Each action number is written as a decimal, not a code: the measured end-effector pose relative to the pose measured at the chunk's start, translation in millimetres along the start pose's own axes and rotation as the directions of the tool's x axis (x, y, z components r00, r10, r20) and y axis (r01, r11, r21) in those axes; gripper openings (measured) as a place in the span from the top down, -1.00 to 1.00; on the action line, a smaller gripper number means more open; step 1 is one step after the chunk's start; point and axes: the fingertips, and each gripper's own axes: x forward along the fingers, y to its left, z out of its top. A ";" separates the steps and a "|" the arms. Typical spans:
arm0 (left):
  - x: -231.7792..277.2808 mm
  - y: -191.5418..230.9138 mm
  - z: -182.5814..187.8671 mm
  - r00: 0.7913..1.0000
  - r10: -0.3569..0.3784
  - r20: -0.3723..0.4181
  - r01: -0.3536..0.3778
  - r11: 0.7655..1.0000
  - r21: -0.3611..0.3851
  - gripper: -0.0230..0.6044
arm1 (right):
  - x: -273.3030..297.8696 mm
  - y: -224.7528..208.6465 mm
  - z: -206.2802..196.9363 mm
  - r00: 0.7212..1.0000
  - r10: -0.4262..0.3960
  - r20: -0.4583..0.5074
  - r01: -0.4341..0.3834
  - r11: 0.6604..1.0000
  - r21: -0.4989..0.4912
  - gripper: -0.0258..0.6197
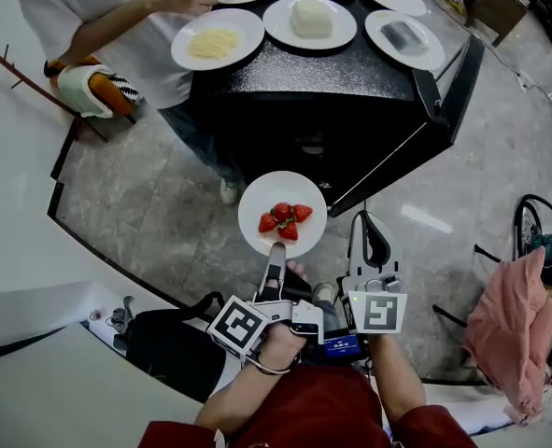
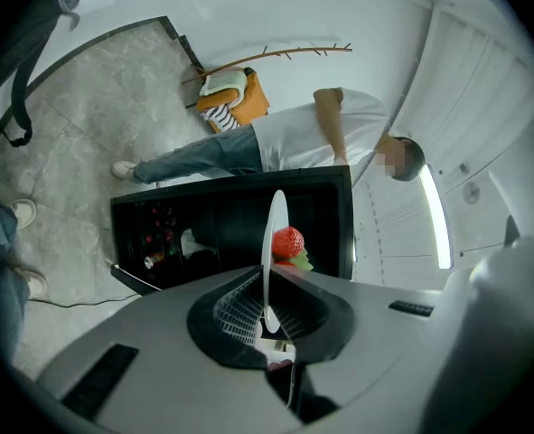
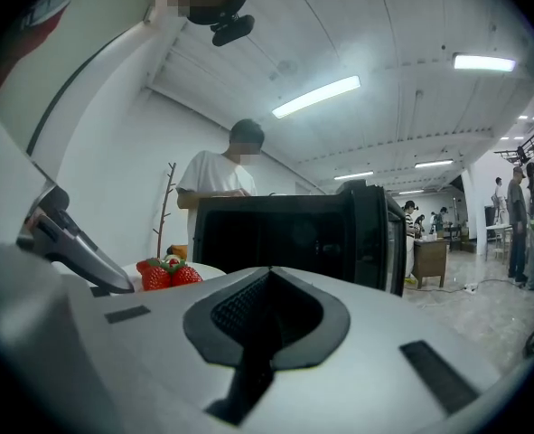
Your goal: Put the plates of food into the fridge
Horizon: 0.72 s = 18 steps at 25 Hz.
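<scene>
A white plate point(image 1: 282, 215) with strawberries point(image 1: 286, 220) hangs in front of the black fridge point(image 1: 350, 91). My left gripper point(image 1: 276, 250) is shut on the plate's near rim. In the left gripper view the plate point(image 2: 274, 233) stands edge-on between the pads, with a strawberry point(image 2: 287, 240) beside it and the fridge's dark open inside point(image 2: 221, 229) beyond. My right gripper point(image 1: 369, 236) is just right of the plate, shut and empty; its view shows the jaws point(image 3: 267, 278) meeting, the strawberries point(image 3: 167, 272) at the left and the fridge point(image 3: 289, 233) ahead.
The fridge door point(image 1: 448, 101) stands open to the right. Several plates of food sit on the fridge top, among them noodles point(image 1: 218, 37) and a white block point(image 1: 310, 19). A person in a white shirt point(image 1: 98, 17) stands at its left. A pink cloth point(image 1: 504, 320) hangs at the right.
</scene>
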 end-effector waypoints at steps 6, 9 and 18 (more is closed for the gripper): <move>10.1 20.4 -1.1 1.000 0.006 0.031 -0.006 1.000 -0.017 0.88 | 9.1 3.5 -17.5 0.999 0.030 0.036 -0.031 0.999 0.026 0.89; 18.2 33.9 0.2 0.999 0.010 0.042 -0.010 1.000 -0.014 0.88 | 16.5 2.6 -33.2 0.999 0.042 0.028 -0.042 0.999 0.013 0.89; 48.7 73.0 -5.3 0.999 -0.002 0.053 0.003 1.000 -0.021 0.88 | 33.1 -5.6 -73.7 0.997 0.055 0.058 -0.056 0.998 0.004 0.89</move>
